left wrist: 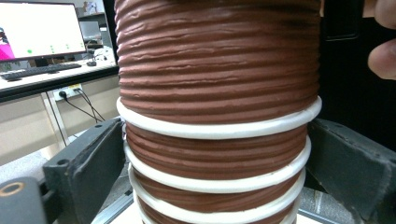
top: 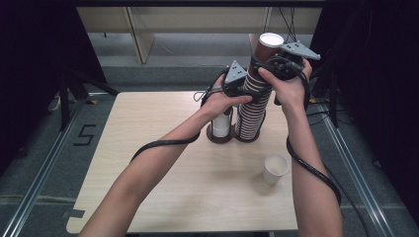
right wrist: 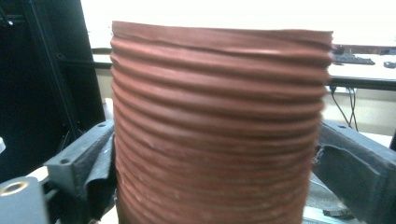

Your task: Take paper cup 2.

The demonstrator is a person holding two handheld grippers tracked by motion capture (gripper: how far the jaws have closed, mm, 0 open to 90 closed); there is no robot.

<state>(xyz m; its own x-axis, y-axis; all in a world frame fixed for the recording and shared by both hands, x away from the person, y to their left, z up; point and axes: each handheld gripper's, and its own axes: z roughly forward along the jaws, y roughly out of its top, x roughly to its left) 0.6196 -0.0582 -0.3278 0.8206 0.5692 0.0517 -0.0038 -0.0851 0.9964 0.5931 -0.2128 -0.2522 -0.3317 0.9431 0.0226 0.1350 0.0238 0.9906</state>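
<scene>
A tall stack of brown ribbed paper cups (top: 251, 116) with white rims stands in a dark holder on the table. My left gripper (top: 245, 88) reaches in from the left at the stack's upper part. In the left gripper view, my left gripper (left wrist: 217, 149) has its jaws on either side of the stack (left wrist: 217, 60), against the white rims. My right gripper (top: 276, 66) is higher, at the top cup (top: 268, 48). In the right gripper view, my right gripper (right wrist: 217, 154) has both jaws against the sides of that brown cup (right wrist: 219, 121).
A white cup (top: 221, 123) sits in the holder's left ring (top: 219, 139), under my left hand. Another white cup (top: 275, 169) stands upright on the wooden table (top: 188, 187) at the front right. Black cables trail along both forearms. Dark stands flank the table.
</scene>
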